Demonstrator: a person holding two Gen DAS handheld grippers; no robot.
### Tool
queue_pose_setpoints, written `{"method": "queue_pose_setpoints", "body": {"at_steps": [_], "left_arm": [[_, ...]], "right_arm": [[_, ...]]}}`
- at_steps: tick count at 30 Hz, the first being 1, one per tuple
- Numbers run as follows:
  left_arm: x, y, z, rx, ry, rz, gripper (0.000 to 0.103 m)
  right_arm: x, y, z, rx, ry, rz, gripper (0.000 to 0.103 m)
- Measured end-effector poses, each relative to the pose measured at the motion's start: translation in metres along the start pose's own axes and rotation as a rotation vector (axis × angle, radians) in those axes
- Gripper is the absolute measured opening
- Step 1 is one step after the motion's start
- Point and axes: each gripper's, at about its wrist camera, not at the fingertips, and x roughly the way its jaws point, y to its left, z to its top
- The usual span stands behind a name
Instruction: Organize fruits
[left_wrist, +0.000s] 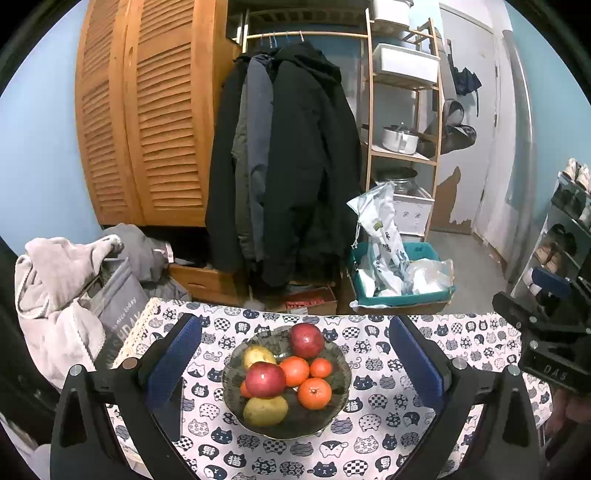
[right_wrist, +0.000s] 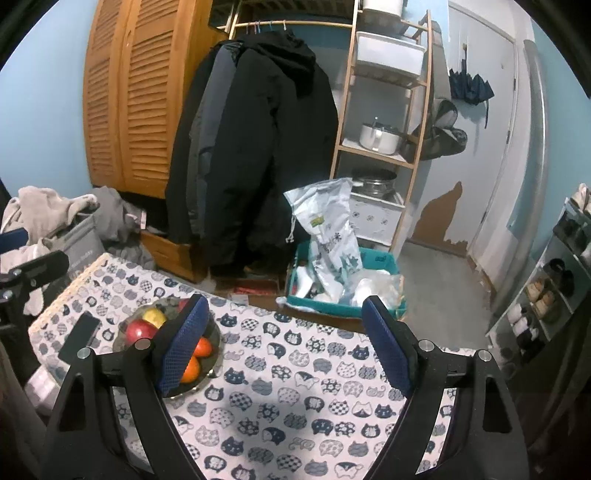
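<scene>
A glass bowl (left_wrist: 341, 373) sits on the table (left_wrist: 388, 435), which wears a cat-print cloth, and it lies between the fingers (left_wrist: 173, 354) of the left gripper (left_wrist: 295, 360) and a little ahead of them. It holds all the fruit: a red apple (left_wrist: 306, 340) at the far rim, a second red apple (left_wrist: 265, 379) on the side of the left finger, a yellow pear (left_wrist: 258, 356) behind that one and another yellow pear (left_wrist: 265, 410) nearest the camera. Three oranges (left_wrist: 314, 393) fill the side toward the right finger.

The left gripper's fingers stand wide apart with nothing clamped, clear of the bowl on both sides. The right gripper (right_wrist: 286, 341) is likewise spread wide and empty over bare cloth; from its camera the bowl (right_wrist: 216, 338) lies partly behind its left finger (right_wrist: 183, 347), with a dark phone (right_wrist: 79, 336) just beyond on the table.

Past the fingertips, on the floor, a teal crate (left_wrist: 402, 295) holds a printed white bag (left_wrist: 382, 236) and crumpled plastic. A wooden shelf (left_wrist: 404, 83) behind it carries a white bin (left_wrist: 406, 62) and a white pot (left_wrist: 399, 139).
</scene>
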Motion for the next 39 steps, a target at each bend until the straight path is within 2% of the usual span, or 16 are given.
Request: {"method": "queue_pose_setpoints", "body": {"at_steps": [10, 39], "left_arm": [[0.001, -0.006, 0.001, 0.005, 0.005, -0.015, 0.102], [0.003, -0.008, 0.002, 0.003, 0.018, 0.007, 0.102]], "right_arm": [[0.005, -0.004, -0.005, 0.000, 0.006, -0.010, 0.084], [0.000, -0.014, -0.008, -0.004, -0.008, -0.045, 0.084]]}}
